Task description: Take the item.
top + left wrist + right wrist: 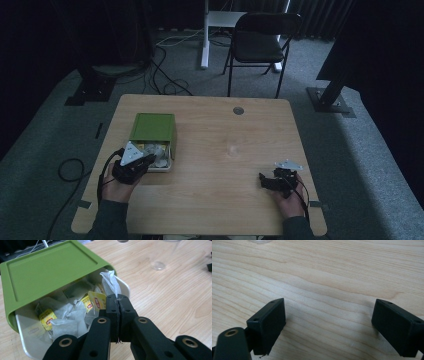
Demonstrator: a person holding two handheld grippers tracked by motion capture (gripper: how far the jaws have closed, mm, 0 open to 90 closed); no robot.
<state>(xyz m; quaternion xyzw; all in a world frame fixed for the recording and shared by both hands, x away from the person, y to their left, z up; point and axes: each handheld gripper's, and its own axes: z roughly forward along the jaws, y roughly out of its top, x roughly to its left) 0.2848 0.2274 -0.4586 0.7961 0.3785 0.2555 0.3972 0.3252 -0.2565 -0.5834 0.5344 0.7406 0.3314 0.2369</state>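
A green tea box (152,127) stands on the left half of the wooden table (215,200), its pale drawer (27,340) pulled out toward me and full of several white tea bags with yellow tags. My left gripper (118,300) is shut on one white tea bag (109,282), which sticks up above the jaw tips just over the drawer's right corner; a yellow tag (97,300) hangs beside the jaws. In the high view the left gripper (134,162) sits at the drawer's front. My right gripper (270,180) rests open near the table's front right, with bare wood between its fingers (268,322).
A clear glass (157,265) stands on the table's middle, right of the box. A round cable hole (238,110) marks the far edge. Behind the table are a dark folding chair (260,40) and cables on the grey floor.
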